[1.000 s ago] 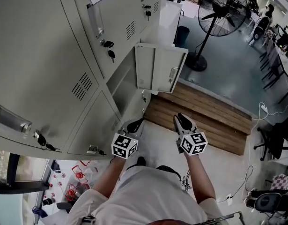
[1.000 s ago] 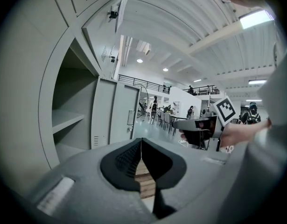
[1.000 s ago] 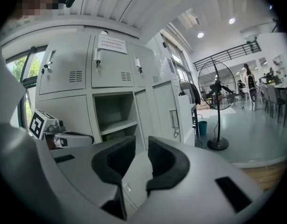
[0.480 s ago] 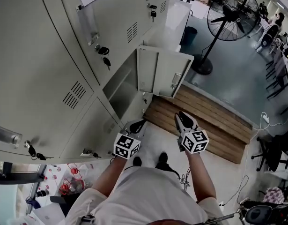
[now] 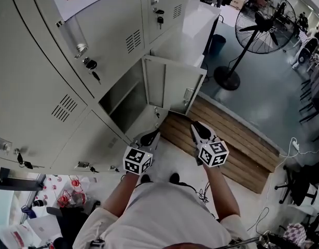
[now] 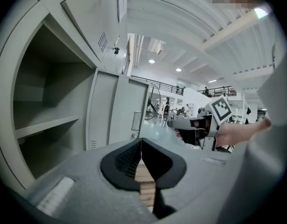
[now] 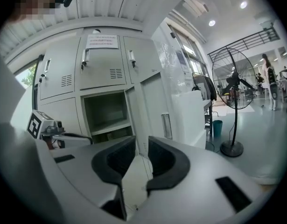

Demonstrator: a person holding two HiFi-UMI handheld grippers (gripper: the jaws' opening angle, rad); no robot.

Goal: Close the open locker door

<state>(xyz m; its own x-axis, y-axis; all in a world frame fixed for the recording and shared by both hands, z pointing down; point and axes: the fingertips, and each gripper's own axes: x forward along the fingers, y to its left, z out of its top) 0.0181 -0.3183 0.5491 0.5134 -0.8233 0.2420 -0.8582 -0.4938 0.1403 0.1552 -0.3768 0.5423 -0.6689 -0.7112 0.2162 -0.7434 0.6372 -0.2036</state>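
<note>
The grey locker door stands swung out at about a right angle from its empty compartment, handle plate on its outer face. Both grippers hang short of it, touching nothing. My left gripper is shut with nothing in it, below the compartment's lower corner. My right gripper is open and empty, below the door's free edge. In the left gripper view the door stands edge-on right of the shelved compartment. In the right gripper view the door rises just beyond my right gripper.
Closed lockers with keys in their locks surround the open one. A wooden pallet platform lies on the floor under the door. A standing fan, a blue bin and office chairs stand to the right.
Both grippers have moved closer to the lockers, and the open door and compartment now sit nearer to them. The jaws look the same as before.
</note>
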